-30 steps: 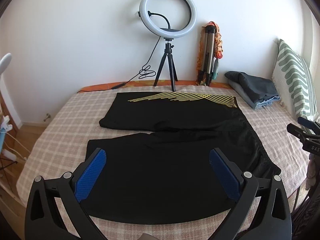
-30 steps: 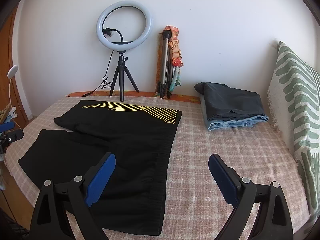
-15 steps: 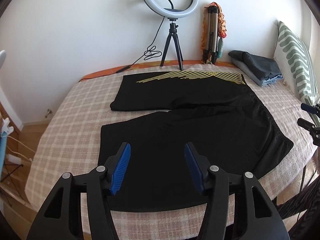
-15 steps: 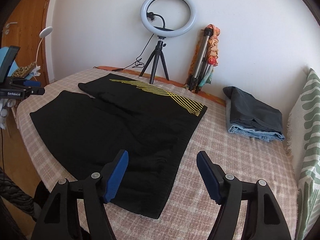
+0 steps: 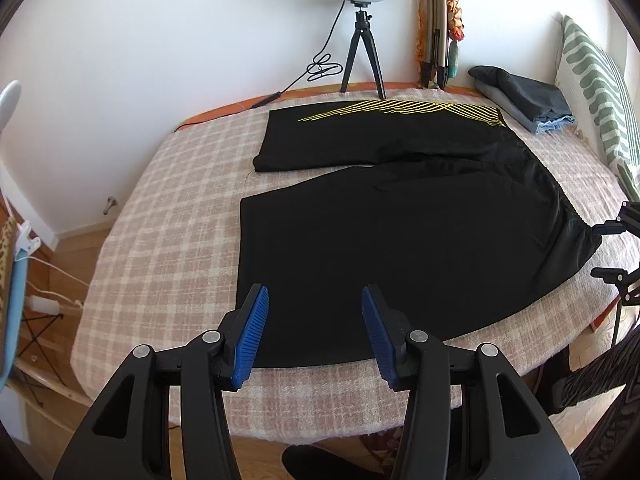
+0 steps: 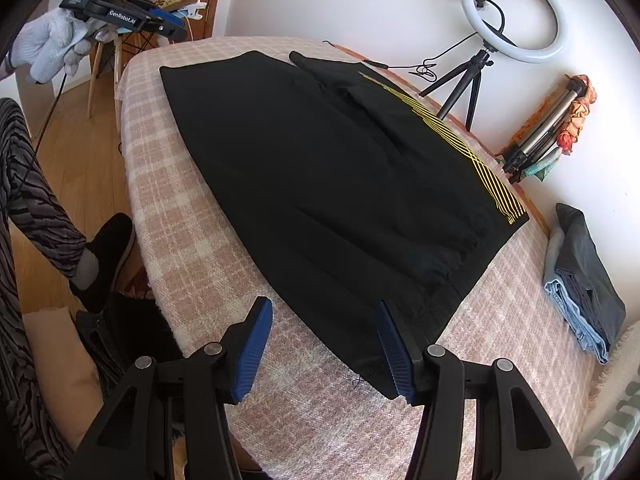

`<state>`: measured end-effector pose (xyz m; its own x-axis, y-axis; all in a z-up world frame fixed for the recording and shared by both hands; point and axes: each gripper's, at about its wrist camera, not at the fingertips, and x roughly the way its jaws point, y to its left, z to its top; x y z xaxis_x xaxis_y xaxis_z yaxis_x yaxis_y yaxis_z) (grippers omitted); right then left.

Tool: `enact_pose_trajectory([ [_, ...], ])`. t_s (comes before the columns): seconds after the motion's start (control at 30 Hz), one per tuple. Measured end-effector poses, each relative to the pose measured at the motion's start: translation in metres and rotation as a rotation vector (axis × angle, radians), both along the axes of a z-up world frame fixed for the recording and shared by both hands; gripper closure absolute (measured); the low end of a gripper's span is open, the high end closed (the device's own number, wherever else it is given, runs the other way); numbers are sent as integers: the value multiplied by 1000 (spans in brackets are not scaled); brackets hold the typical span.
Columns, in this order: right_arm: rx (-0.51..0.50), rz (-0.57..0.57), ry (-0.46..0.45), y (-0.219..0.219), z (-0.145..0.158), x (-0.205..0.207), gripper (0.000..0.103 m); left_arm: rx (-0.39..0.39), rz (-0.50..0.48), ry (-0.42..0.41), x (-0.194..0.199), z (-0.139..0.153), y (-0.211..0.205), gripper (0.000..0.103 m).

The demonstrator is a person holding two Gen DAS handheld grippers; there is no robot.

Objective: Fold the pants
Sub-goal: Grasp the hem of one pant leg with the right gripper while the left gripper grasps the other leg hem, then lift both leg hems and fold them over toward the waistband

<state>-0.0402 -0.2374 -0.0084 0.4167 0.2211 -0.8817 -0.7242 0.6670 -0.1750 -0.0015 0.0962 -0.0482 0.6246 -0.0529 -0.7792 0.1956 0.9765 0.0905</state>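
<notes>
Black pants (image 5: 400, 224) with yellow stripes on the far leg lie flat and spread on the checked bed cover (image 5: 160, 248). They also show in the right wrist view (image 6: 340, 184). My left gripper (image 5: 314, 330) is open and empty, held above the hem end of the near leg. My right gripper (image 6: 324, 350) is open and empty, held above the near waistband corner. The right gripper shows at the right edge of the left wrist view (image 5: 618, 248). The left gripper shows at the top left of the right wrist view (image 6: 120, 12), held in a white glove.
A ring light on a tripod (image 5: 360, 20) and a folded tripod (image 5: 438, 36) stand at the wall. A stack of folded clothes (image 6: 588, 280) and a green-patterned pillow (image 5: 596, 92) lie on the right. The person's leg and shoe (image 6: 100, 264) are by the bed edge.
Both grippers have pulled back and risen, so more of the bed shows. Both have narrowed their opening but stay open. The right gripper has swung around to the waistband end.
</notes>
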Motion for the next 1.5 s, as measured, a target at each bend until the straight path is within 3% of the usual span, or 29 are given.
enact_pose_trajectory([
  [0.17,-62,-18,19,-5,-14,4,50,21,-19,27,3,-10,3,56],
  [0.37,-66,-33,7,-6,-17,9,52,50,-83,51,2,-20,-1,56],
  [0.4,-57,-38,16,-6,-17,11,59,49,-96,56,1,-21,-3,56],
  [0.43,-54,-46,21,-5,-17,13,74,48,-108,59,0,-22,-4,56],
  [0.5,-65,-54,15,-2,-18,13,83,60,-132,64,-3,-24,-9,56],
  [0.53,-83,-56,4,0,-18,13,94,71,-152,70,-4,-27,-12,56],
  [0.63,-94,-75,-25,2,-14,18,103,107,-211,72,-10,-33,-22,55],
  [0.87,-2,-157,-95,1,17,43,103,188,-291,79,-14,-48,-36,55],
  [1.17,54,-190,-109,-1,29,54,103,285,-217,67,1,-65,-21,54],
  [1.23,57,-193,-105,-3,28,54,103,248,-180,59,4,-64,-16,57],
  [1.3,64,-199,-103,-4,28,54,103,245,-163,52,8,-64,-14,94],
  [1.5,84,-216,-117,-4,32,52,103,172,-130,-16,17,-53,-12,102],
])
